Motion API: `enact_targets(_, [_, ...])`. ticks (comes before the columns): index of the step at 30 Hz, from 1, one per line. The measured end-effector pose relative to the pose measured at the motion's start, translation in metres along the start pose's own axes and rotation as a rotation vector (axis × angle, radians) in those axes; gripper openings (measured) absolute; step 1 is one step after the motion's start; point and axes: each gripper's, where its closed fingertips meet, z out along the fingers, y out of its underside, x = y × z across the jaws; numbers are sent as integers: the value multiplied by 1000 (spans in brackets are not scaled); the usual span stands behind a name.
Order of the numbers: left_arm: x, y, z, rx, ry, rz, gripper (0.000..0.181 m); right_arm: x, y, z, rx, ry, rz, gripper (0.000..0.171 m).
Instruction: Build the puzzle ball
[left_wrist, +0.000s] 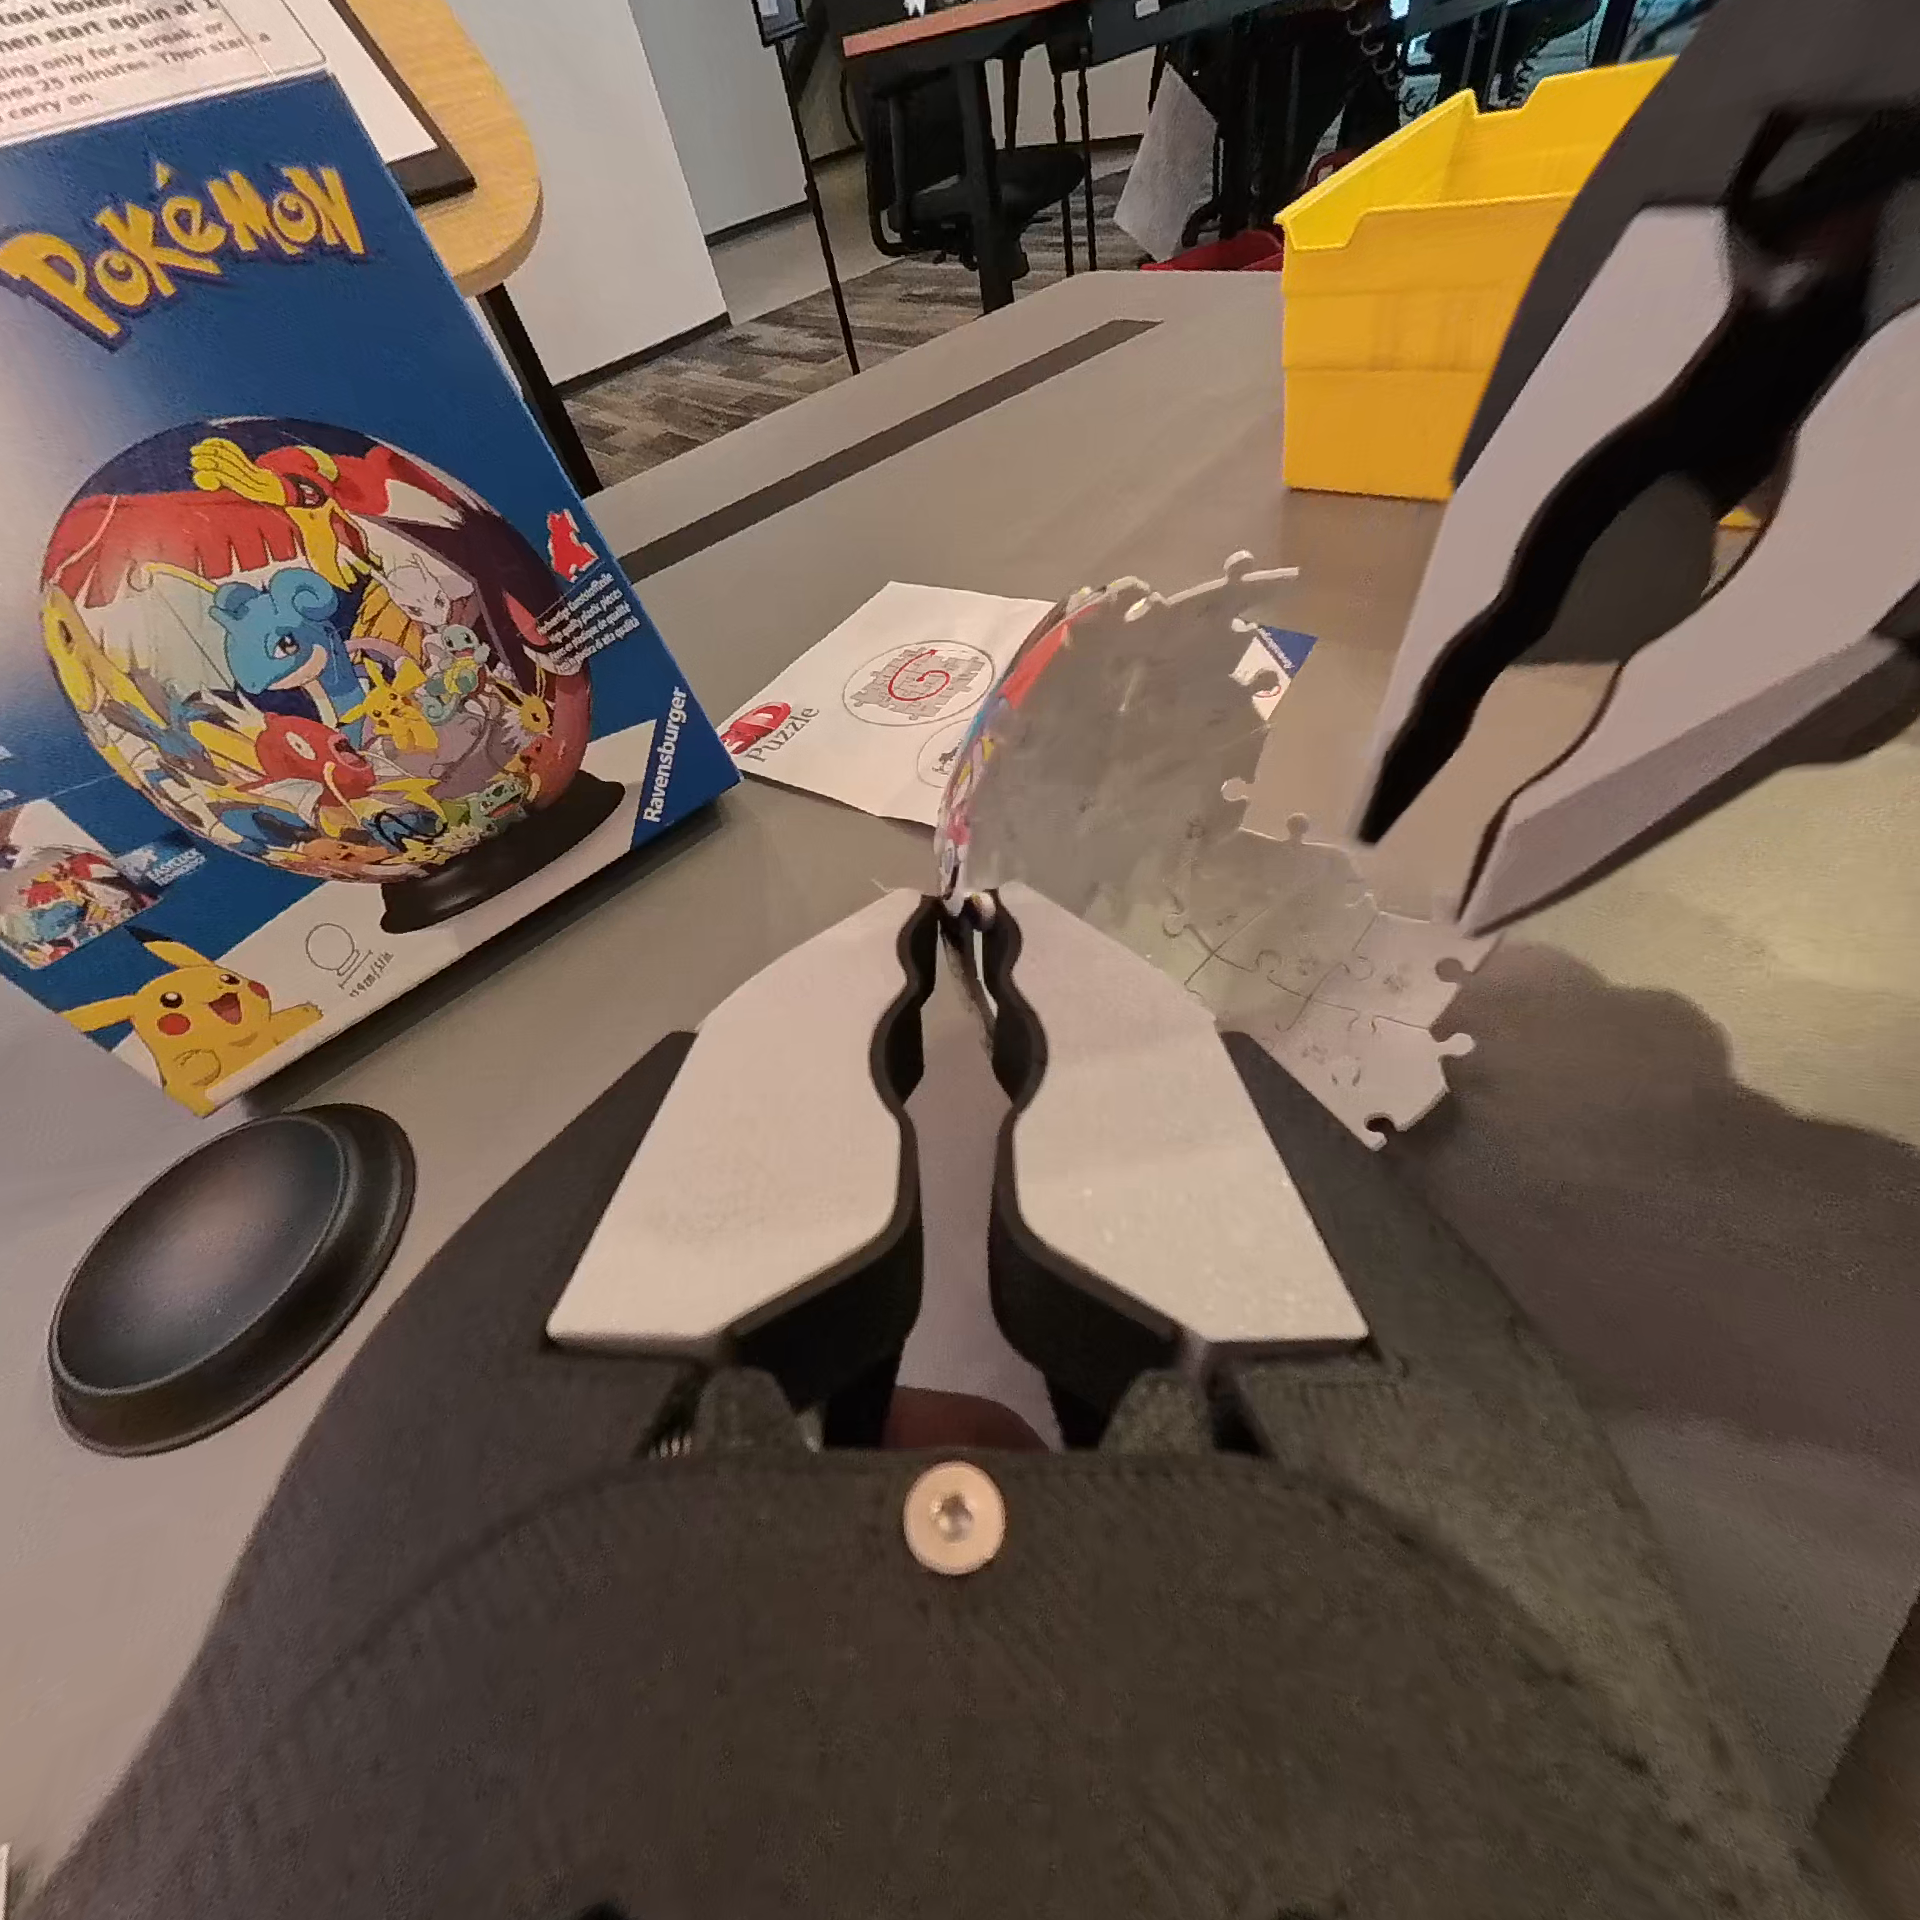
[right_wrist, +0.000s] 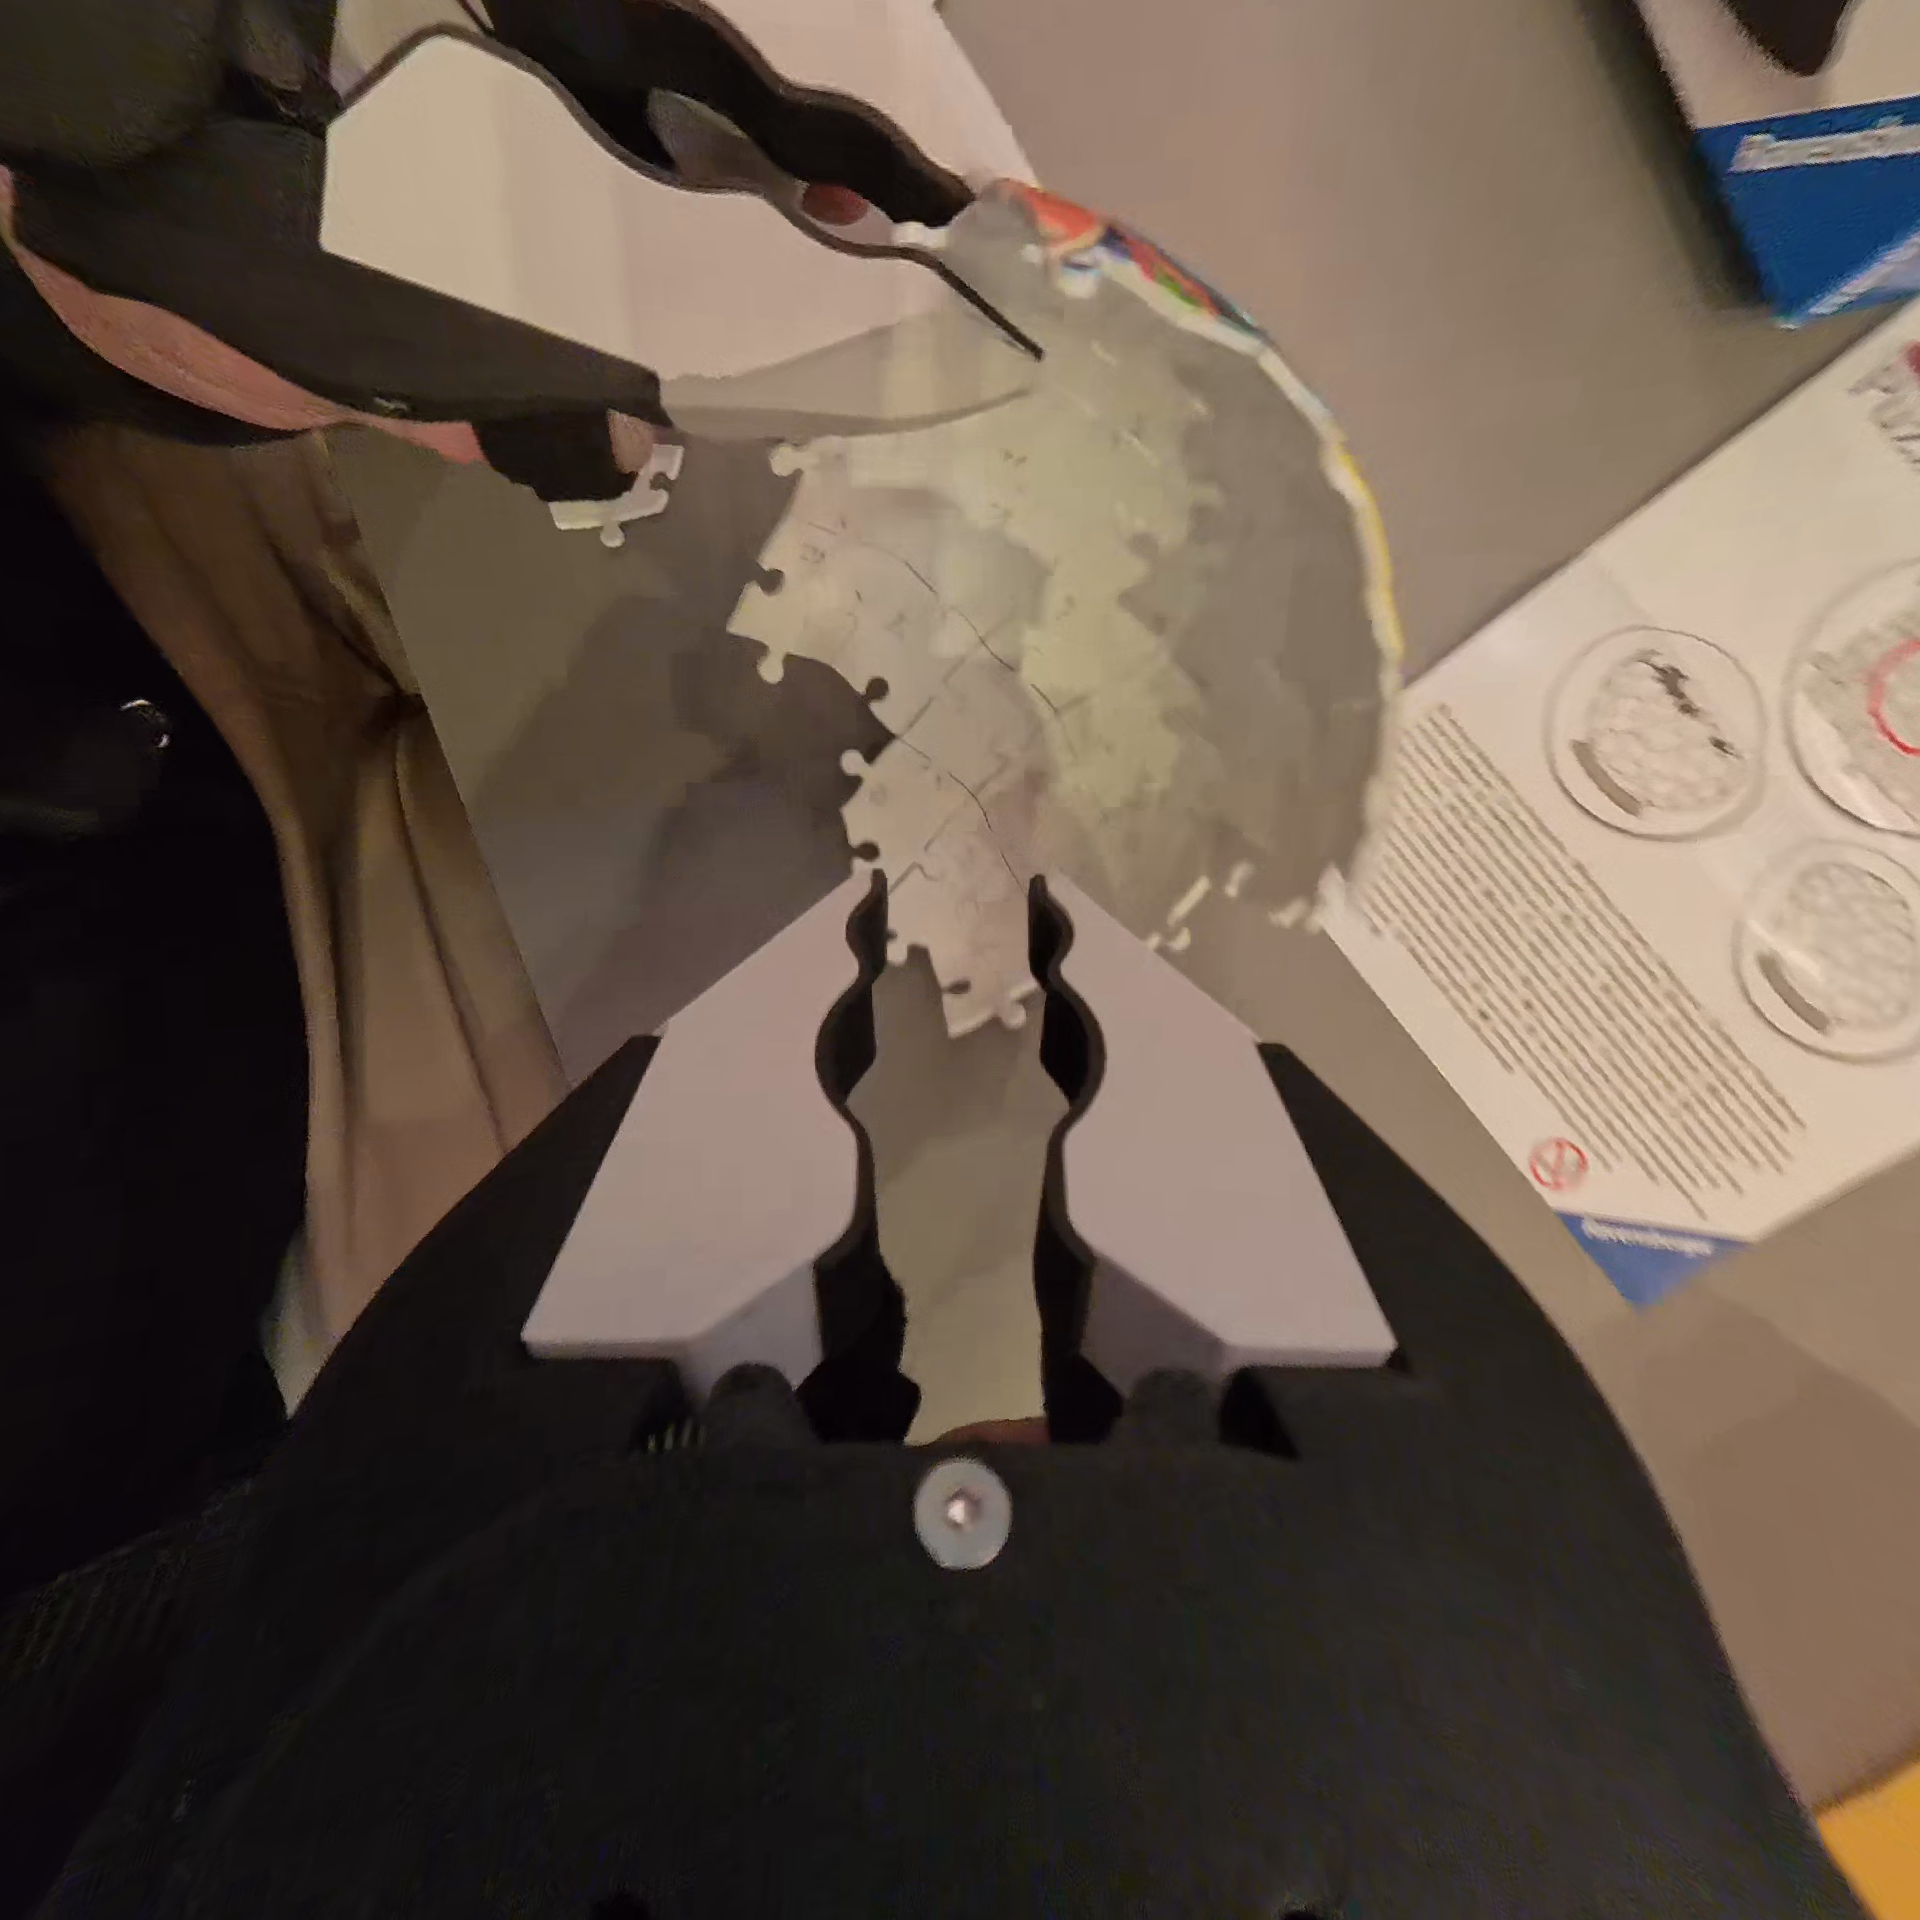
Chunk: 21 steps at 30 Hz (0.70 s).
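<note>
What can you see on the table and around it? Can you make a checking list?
Surface: grey table, flat, partly in shadow.
Job's things: half-built puzzle shell, grey inside facing the cameras, held off the table; dark round stand lying unused.
Clutter: blue puzzle box standing; instruction sheet; yellow bin.
Grippers: left gripper shut on the shell's edge; right gripper open, its fingers either side of the shell's jagged edge.
Cables: nothing seen.
Surroundings: office desks and chairs behind; a person's clothing close by in the right wrist view.
</note>
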Motion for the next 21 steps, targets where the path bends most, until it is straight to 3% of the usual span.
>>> enact_targets(6, [-2, 1, -1, -8, -9, -7, 10, 1, 12, -20, 30, 34, 46, 26])
enact_targets(10, [-6, 1, -2, -16, -26, -14, 11, -3, 21, -17, 55, 43, 146, 30])
enact_targets(15, [-6, 1, -4, -16, -29, -13, 10, -7, 29, -11, 82, 131, 105, 27])
enact_targets(19, [-9, 1, -5, -16, -31, -27, 10, 0, 23, -15, 165, 287, -164, 24])
enact_targets(21, [-10, 0, -4, -15, -32, -30, 10, -1, 23, -7, 117, 345, -360, 24])
